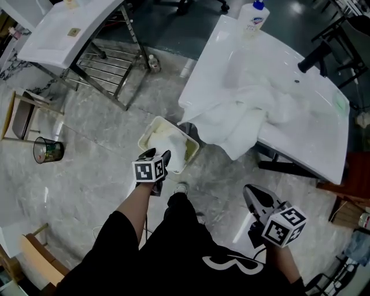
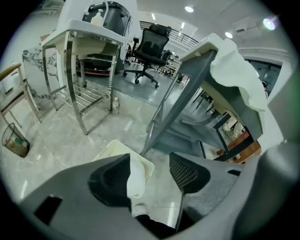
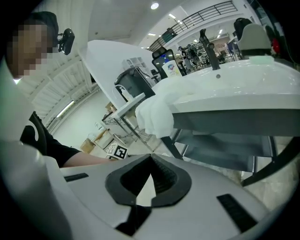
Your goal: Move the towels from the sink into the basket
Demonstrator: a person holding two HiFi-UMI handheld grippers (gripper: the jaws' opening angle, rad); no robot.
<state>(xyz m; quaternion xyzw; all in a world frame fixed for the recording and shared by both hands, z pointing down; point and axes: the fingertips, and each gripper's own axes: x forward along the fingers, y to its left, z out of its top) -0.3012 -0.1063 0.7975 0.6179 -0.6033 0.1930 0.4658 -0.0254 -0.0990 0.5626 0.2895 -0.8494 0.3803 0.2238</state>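
A heap of white towels (image 1: 243, 115) lies in the white sink (image 1: 315, 121) and hangs over its front edge; it also shows in the left gripper view (image 2: 236, 70) and the right gripper view (image 3: 157, 115). The cream basket (image 1: 147, 134) stands on the floor below, with a towel (image 1: 165, 139) inside. My left gripper (image 1: 157, 155) hovers over its near rim. Its jaws stand open (image 2: 150, 161), and a strip of white towel (image 2: 136, 177) hangs against the left pad above the basket (image 2: 112, 146). My right gripper (image 1: 250, 192) is low at the right, shut (image 3: 151, 155) and empty.
A soap bottle (image 1: 253, 17) and a black faucet (image 1: 315, 56) are on the sink. A second sink on a metal frame (image 1: 104, 63) stands at the back left. A wire waste bin (image 1: 47, 150) and a wooden stool (image 1: 17, 113) are at the left. My shoe (image 1: 181, 188) is beside the basket.
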